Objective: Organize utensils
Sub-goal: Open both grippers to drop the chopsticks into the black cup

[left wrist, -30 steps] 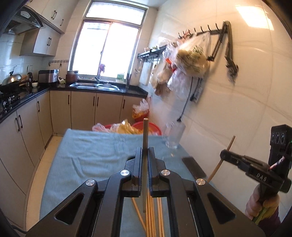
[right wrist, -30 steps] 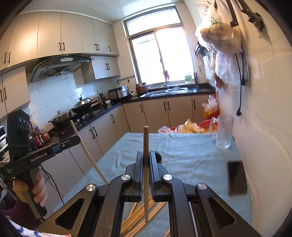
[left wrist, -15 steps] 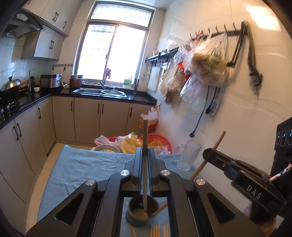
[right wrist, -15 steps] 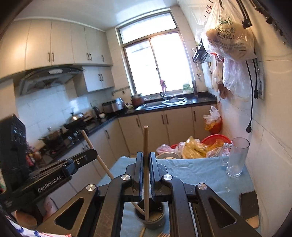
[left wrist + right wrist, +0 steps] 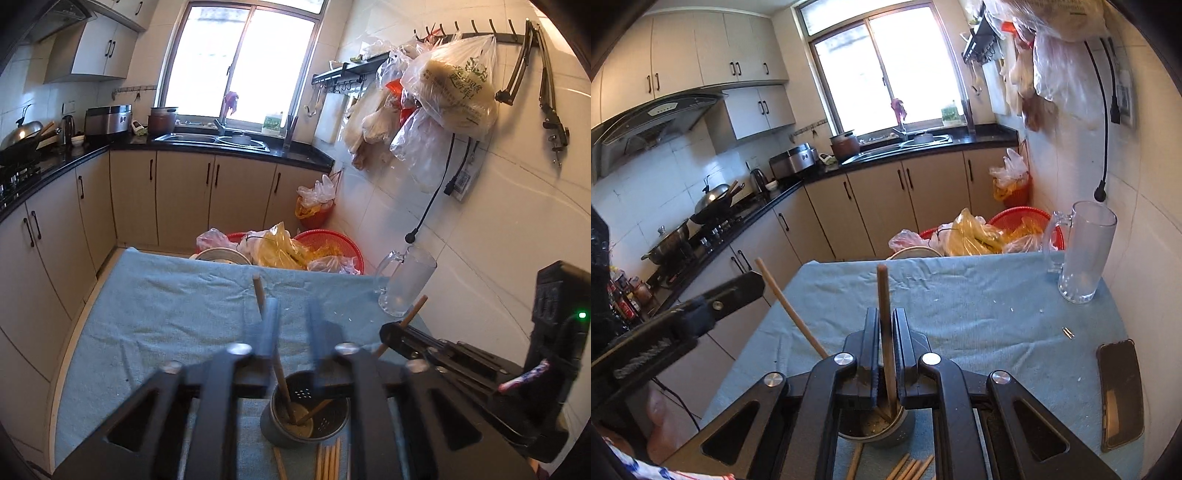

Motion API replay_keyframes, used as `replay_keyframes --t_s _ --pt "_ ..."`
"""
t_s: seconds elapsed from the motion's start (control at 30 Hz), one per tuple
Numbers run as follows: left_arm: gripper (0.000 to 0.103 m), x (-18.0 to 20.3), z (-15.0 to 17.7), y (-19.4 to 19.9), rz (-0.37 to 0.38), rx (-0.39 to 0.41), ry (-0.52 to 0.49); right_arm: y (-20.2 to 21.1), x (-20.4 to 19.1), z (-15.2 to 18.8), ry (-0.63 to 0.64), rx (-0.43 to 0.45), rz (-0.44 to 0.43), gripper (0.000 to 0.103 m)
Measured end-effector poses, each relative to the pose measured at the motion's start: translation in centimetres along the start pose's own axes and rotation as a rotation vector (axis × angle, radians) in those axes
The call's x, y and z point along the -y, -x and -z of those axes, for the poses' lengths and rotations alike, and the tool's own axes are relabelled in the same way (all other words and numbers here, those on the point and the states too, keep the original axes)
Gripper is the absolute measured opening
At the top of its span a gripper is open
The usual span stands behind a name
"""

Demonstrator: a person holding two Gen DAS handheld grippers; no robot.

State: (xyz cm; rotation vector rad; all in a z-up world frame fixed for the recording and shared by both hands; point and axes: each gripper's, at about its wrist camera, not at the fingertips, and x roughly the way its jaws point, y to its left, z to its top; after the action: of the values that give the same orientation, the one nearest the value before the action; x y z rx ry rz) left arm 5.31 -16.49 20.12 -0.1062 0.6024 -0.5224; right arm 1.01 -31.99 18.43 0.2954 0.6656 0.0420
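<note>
A grey perforated utensil holder [image 5: 306, 413] stands on the blue cloth just below both grippers; it also shows in the right wrist view [image 5: 875, 424]. My left gripper [image 5: 293, 314] is open; a wooden chopstick [image 5: 271, 347] stands loose in the holder, leaning beside its left finger. My right gripper [image 5: 885, 321] is shut on another chopstick [image 5: 886, 332] whose lower end reaches into the holder. Several more chopsticks [image 5: 328, 461] lie on the cloth in front of the holder. Each gripper shows in the other's view, the left gripper [image 5: 750, 286] and the right gripper [image 5: 391, 330].
A glass mug [image 5: 1082, 254] stands at the far right by the tiled wall. A dark phone [image 5: 1119, 391] lies at the right edge of the blue cloth [image 5: 960, 295]. Red baskets with plastic bags [image 5: 295, 251] sit beyond the table's far edge. Kitchen counters run along the left.
Both grippers moved down over the holder with their chopsticks. My left gripper opened and let its chopstick drop into the holder, where it now leans. The right stays shut.
</note>
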Motion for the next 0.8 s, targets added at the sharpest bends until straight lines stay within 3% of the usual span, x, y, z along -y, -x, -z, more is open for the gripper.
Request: replay_keyframes --t_s 0.03,0.07,0.13,0.4,0.5,0.63,0.8 --pt "0.039 -0.1 0.0 0.3 -0.002 0.010 0.004 -0.1 0.1 -0.1 -0.002 -0.001 0.002 0.018" --pt "0.042 -0.3 0.0 0.7 -0.005 0.020 0.009 0.0 0.2 -0.2 -0.003 0.002 0.004 0.032" --pt "0.044 -0.5 0.0 1.6 -0.008 0.034 0.020 0.3 0.1 -0.4 0.000 0.015 0.010 0.043" --pt "0.045 -2.4 2.0 7.2 -0.054 0.090 0.039 3.7 0.3 0.1 -0.004 0.064 0.047 0.054" --pt "0.052 -3.5 3.8 8.9 -0.073 0.094 0.058 5.4 1.2 1.5 -0.020 0.057 0.065 0.060" --pt "0.055 -5.0 7.5 9.2 -0.110 0.028 0.082 6.7 3.3 5.0 -0.046 0.001 0.112 0.064" --pt "0.055 -5.3 12.9 6.2 -0.125 -0.144 0.096 6.1 7.1 11.1 -0.126 -0.156 0.136 0.064"
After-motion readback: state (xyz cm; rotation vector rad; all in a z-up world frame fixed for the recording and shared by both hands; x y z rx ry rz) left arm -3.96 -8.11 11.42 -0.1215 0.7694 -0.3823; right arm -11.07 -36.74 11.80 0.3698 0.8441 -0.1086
